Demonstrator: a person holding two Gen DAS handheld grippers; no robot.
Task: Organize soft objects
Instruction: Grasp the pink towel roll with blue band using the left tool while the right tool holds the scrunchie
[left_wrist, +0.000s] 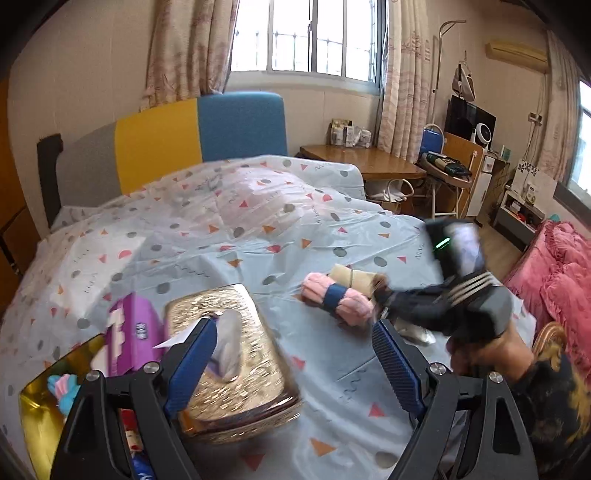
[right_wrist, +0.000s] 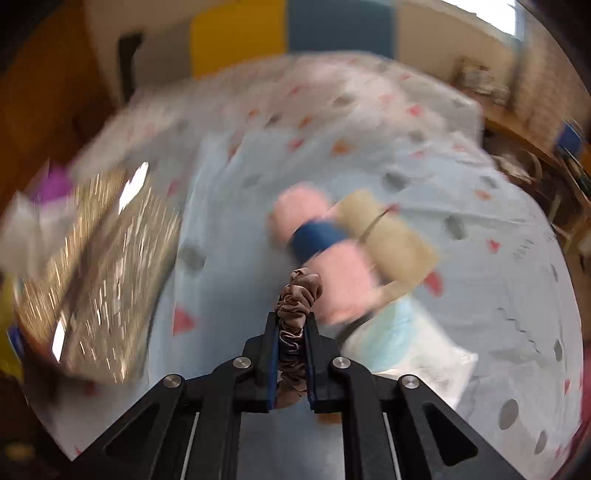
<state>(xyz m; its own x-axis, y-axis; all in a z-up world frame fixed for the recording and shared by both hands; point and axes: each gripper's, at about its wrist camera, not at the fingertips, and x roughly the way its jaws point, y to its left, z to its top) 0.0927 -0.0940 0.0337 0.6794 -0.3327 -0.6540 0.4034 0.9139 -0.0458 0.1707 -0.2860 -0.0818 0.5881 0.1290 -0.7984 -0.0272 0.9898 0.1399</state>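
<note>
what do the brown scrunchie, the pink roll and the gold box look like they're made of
Brown scrunchie: likely satin-type fabric; tight gathers with a soft sheen, pinched in the right hand-held gripper.
Pink roll: looks like fuzzy knit or fleece, matte and ribbed, with a dark blue band around the middle.
Gold box: hard shell, metallic or foil-like finish; its textured surface throws bright glints. Real metal or plastic, cannot tell.

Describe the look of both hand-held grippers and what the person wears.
Left hand-held gripper: black angular frame, silver bolts, blue ribbed pads. Right hand-held gripper: same black frame, silver bolts, blue pad edges; from the left wrist view its body is black with a green light. The sleeve is dark with yellowish patches.
</note>
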